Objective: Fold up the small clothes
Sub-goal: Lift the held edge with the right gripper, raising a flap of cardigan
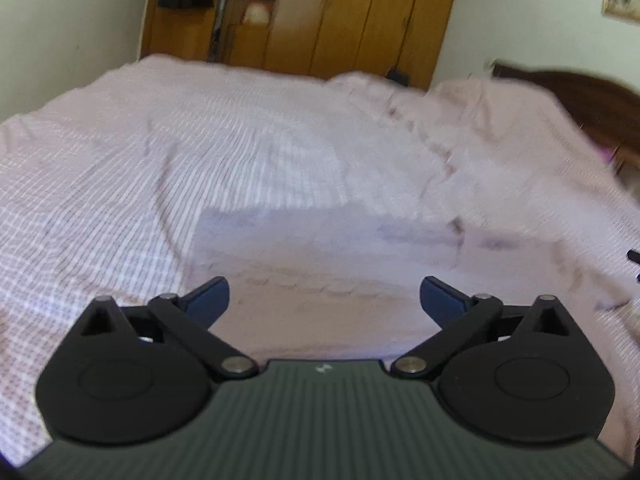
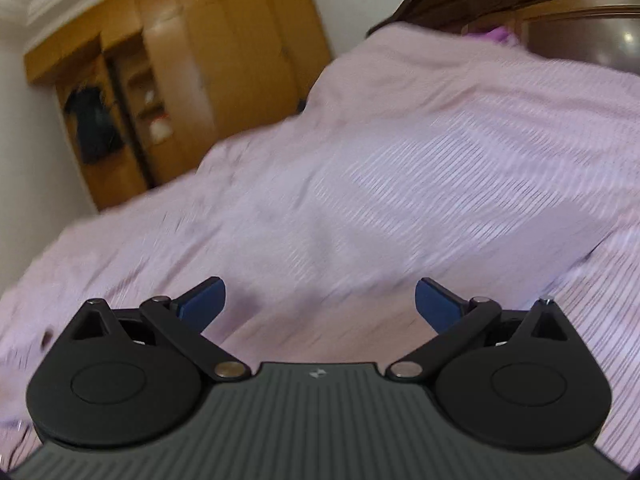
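Letting go of the folded cloth [image 1: 320, 248] on the bed [image 1: 100, 168], both jaws wide apart; next, grab another.

Folded garment [image 1: 328, 248] on bed [image 1: 120, 168], wardrobe [image 1: 304, 12] behind, headboard [image 1: 580, 100] right

A bed [image 1: 120, 152] under a pink checked sheet fills the room before the wooden wardrobe [image 1: 340, 12]; a pale folded garment [image 1: 320, 248] lies flat on the sheet, on the side away from the wardrobe
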The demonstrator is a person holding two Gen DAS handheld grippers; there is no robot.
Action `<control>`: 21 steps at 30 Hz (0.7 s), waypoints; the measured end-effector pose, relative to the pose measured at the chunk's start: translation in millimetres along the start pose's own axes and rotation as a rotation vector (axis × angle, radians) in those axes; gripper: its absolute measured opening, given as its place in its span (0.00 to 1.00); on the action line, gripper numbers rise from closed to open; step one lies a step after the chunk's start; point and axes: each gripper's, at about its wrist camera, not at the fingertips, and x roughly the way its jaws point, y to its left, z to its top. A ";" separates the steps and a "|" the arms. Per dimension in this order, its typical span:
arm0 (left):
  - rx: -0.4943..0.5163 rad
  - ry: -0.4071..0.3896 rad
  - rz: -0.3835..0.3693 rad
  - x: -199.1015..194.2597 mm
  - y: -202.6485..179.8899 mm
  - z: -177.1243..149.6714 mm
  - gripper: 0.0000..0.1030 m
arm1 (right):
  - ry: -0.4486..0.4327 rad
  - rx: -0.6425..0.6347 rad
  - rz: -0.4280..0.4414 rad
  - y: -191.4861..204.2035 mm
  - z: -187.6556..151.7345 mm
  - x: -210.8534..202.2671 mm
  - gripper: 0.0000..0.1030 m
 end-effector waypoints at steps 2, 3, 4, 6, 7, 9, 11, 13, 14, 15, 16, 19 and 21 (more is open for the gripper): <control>0.030 -0.035 -0.005 -3.4 -3.4 -1.8 1.00 | -0.002 0.044 -0.082 -30.8 11.9 4.9 1.00; 0.050 -0.041 -0.003 -3.5 -6.2 -2.9 1.00 | 0.016 0.076 -0.100 -46.5 16.4 9.2 1.00; 0.063 -0.038 0.002 -2.6 -8.1 -3.8 1.00 | 0.050 0.112 -0.114 -63.9 20.1 15.2 1.00; 0.064 -0.015 0.032 2.1 -11.2 -4.3 1.00 | 0.120 0.187 -0.153 -97.0 19.7 29.2 1.00; 0.060 -0.002 0.045 4.7 -11.4 -4.6 1.00 | 0.159 0.228 -0.186 -114.4 15.4 36.5 1.00; 0.050 0.011 0.068 10.5 -10.8 -4.8 1.00 | 0.182 0.246 -0.201 -135.4 4.2 44.6 1.00; 0.039 0.019 0.089 15.6 -9.1 -5.2 1.00 | 0.148 0.218 -0.180 -138.5 -4.0 45.7 1.00; 0.039 0.015 0.125 20.3 -8.8 -5.8 1.00 | 0.144 0.205 -0.180 -140.7 -4.9 50.1 1.00; 0.043 0.010 0.142 23.0 -8.4 -5.7 1.00 | 0.129 0.216 -0.174 -142.4 -4.4 52.7 1.00; 0.049 0.013 0.165 26.2 -9.3 -5.7 1.00 | 0.115 0.238 -0.165 -147.3 -3.9 55.8 1.00; 0.057 0.033 0.181 29.8 -10.2 -5.0 1.00 | 0.098 0.263 -0.152 -151.3 -1.2 60.0 1.00; 0.111 0.136 0.187 47.6 -13.7 -6.2 1.00 | 0.037 0.342 -0.103 -164.5 1.3 70.7 1.00; 0.148 0.168 0.204 55.8 -17.1 -9.8 1.00 | -0.001 0.370 -0.079 -173.5 2.5 76.9 1.00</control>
